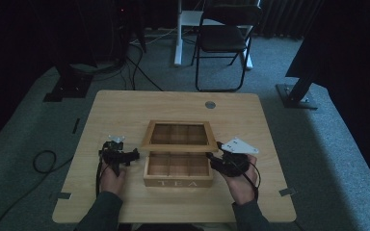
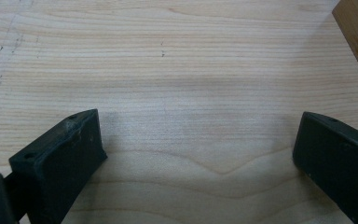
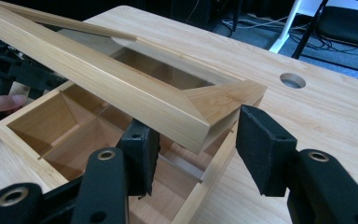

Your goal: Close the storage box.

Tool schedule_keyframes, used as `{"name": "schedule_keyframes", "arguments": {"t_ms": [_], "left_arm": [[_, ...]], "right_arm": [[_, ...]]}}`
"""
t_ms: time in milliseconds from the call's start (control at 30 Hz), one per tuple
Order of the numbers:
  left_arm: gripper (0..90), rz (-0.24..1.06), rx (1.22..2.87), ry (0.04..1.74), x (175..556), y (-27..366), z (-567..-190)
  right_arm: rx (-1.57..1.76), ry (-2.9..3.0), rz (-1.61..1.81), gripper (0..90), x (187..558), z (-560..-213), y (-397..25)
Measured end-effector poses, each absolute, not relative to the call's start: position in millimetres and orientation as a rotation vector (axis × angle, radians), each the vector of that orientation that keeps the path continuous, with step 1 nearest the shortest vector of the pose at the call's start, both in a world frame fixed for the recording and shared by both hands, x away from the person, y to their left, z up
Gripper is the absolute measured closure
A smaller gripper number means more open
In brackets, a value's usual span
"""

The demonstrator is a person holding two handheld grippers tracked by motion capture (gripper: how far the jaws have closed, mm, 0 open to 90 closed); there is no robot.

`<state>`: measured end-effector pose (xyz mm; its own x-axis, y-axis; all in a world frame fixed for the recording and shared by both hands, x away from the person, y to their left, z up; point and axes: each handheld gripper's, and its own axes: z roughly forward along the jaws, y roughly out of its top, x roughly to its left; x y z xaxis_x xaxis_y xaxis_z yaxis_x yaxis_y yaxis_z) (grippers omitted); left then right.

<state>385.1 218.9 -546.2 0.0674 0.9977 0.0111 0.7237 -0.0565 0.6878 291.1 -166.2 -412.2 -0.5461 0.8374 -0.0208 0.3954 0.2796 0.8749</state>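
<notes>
Right gripper [image 3: 191, 140] jaws apart, straddling raised lid [image 3: 121, 84] corner, not clamped. Tea box [image 1: 178, 168] mid-table, lid half-open. Left gripper [image 2: 196, 149] wide open over bare table [image 2: 177, 60], left of box.

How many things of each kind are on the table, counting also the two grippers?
Wooden tea box, lid raised: 1
Grippers: 2, left gripper and right gripper
Total: 3
</notes>
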Motion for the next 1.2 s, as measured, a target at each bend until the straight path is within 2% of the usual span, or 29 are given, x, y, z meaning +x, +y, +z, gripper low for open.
{"name": "schedule_keyframes", "arguments": {"t_ms": [1200], "left_arm": [[1.6,0.692,1.842,1.706,385.0,219.3,-546.0]], "right_arm": [[1.127,2.096,1.193,44.1,276.3,-439.8,-167.3]]}}
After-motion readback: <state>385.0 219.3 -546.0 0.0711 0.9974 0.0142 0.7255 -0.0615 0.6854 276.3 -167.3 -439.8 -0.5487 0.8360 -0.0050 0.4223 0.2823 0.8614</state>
